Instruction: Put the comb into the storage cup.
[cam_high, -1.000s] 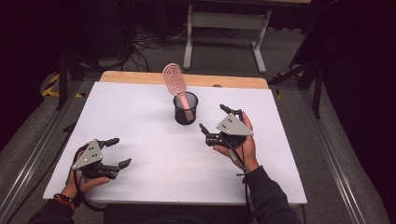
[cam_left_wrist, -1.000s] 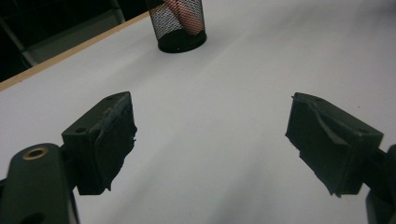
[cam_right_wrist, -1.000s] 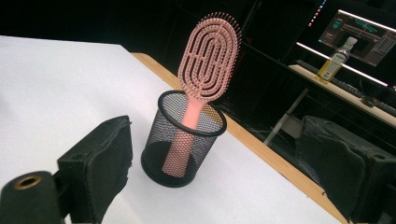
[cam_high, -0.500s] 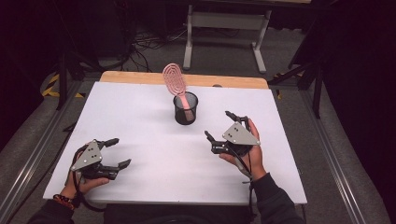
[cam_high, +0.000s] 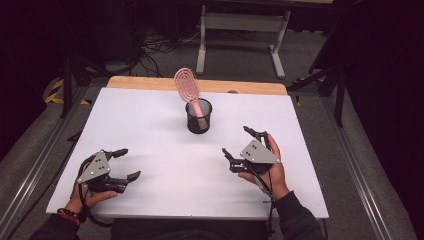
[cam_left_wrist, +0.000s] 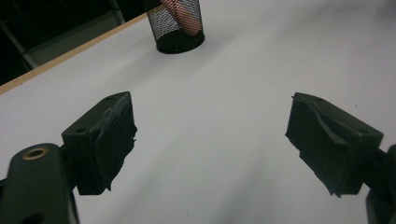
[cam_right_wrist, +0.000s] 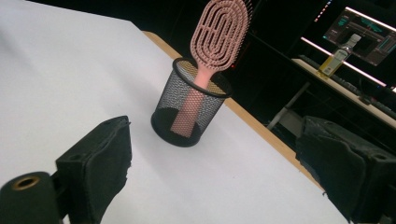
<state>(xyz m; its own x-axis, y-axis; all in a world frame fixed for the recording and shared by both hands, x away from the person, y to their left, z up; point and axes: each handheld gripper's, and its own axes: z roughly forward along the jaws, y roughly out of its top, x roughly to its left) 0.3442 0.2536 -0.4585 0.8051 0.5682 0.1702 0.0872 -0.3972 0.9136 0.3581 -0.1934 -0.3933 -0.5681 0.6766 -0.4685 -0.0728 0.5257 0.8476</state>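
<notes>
Standing in the mesh cup (cam_high: 198, 118), the pink brush (cam_high: 187, 85) leans on its rim. Both grippers, left gripper (cam_high: 122, 163) and right gripper (cam_high: 243, 142), rest on the desk (cam_high: 150, 120) near the cup, jaws apart, holding nothing.

I see a white table (cam_high: 150, 125) with a wooden strip (cam_high: 250, 86) along its far edge. Around it the floor (cam_high: 240, 55) is grey carpet. Behind the table stands a grey metal frame (cam_high: 240, 22), and black cables (cam_high: 160, 42) lie on the floor to its left. The room is dark. In the right gripper view, a lit monitor (cam_right_wrist: 366, 35) and a bottle (cam_right_wrist: 335, 58) stand on a far desk.
</notes>
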